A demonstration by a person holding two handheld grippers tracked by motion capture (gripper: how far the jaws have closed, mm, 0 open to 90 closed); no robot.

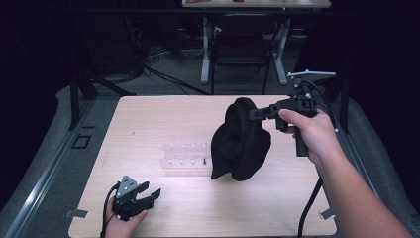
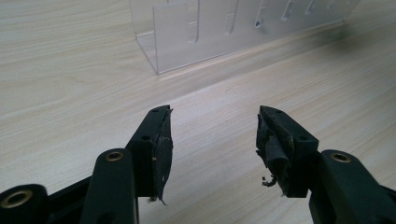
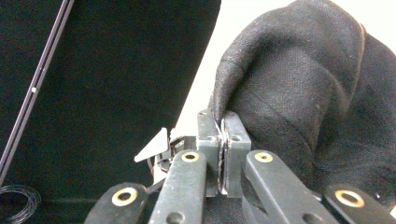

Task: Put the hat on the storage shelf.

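Two tools in play. Right tool (image 1: 257, 113), jaws pinched together on a black hat's (image 1: 240, 141) top edge, holds it up over the desk (image 1: 148, 124), hanging above centre-right. Left tool (image 1: 146, 194), jaws apart w/ nothing between, sits low near the front-left edge, pointing at a clear rack (image 1: 185, 158) mid-desk.

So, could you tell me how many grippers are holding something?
1: the right gripper, raised right of centre, grips the black cloth; the left gripper, near the table's front-left, is open.
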